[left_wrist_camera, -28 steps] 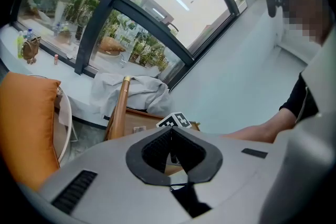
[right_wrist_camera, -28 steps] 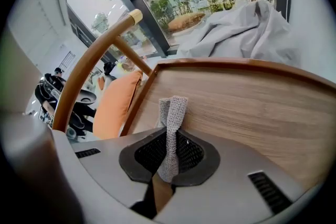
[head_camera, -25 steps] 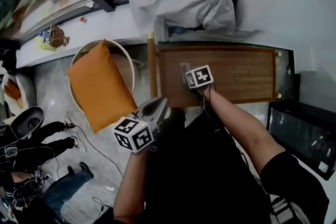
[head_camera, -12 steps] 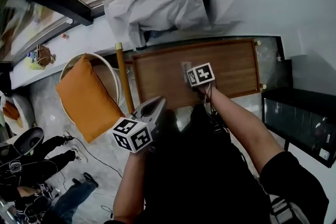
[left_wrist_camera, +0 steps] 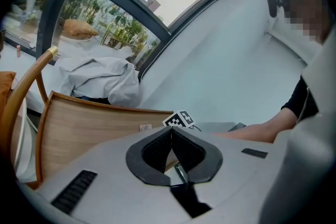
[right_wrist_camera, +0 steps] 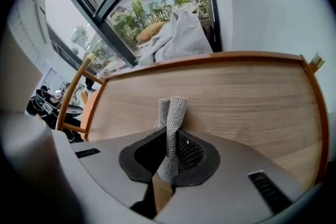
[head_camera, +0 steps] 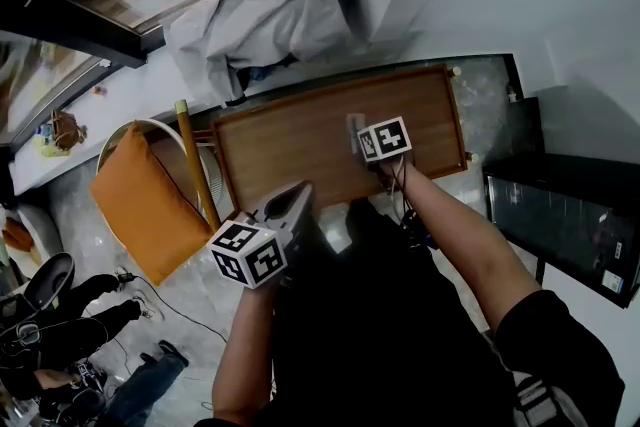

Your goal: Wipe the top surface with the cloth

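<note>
— Wooden desk (right_wrist_camera: 252,97) by the window (right_wrist_camera: 136,13): right tongs (right_wrist_camera: 170,152) clamped on the grey cloth (right_wrist_camera: 173,110), pressed to the wood mid-desk.
— Left tongs (left_wrist_camera: 170,139) closed, empty, off the near edge. No wipe marks show; I'd judge most wiping remains.
</note>
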`<state>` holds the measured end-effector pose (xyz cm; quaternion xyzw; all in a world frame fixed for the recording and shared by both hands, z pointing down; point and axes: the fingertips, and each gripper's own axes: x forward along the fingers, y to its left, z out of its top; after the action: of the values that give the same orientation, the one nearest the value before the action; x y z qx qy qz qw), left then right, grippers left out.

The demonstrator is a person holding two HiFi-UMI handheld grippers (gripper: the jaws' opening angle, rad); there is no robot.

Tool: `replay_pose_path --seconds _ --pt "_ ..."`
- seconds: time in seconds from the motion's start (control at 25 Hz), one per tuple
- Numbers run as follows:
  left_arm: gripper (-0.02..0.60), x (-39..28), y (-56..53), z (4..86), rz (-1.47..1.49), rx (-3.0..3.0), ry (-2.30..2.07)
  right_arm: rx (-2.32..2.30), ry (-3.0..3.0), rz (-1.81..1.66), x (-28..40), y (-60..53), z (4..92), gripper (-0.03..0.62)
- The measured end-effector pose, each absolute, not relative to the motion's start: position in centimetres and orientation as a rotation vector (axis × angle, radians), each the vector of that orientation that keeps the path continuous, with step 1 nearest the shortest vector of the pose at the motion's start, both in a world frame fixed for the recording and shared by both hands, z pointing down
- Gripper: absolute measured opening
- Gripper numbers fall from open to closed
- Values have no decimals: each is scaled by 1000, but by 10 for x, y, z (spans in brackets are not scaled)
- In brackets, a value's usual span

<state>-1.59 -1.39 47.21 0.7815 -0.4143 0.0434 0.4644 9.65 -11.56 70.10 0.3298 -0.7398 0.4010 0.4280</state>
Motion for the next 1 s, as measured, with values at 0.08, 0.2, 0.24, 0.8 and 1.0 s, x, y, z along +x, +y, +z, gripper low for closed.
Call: replay_pose_path --seconds 0.08,0.2,0.24,0.8,1.0 --pt "11 -3 -17 473 110 1925 -1008 838 -1847 994 114 -121 699 41" --pt "11 18 -22 475 114 1933 -994 866 -1847 989 143 -130 697 41" --pt "11 24 -24 475 115 1936 -989 877 -1846 987 152 -133 696 41" --pt "11 70 -29 476 114 1952 -962 1166 -1763 991 277 -170 685 41" --pt "11 60 -23 478 105 1938 -987 1232 -1697 911 300 -174 682 41"
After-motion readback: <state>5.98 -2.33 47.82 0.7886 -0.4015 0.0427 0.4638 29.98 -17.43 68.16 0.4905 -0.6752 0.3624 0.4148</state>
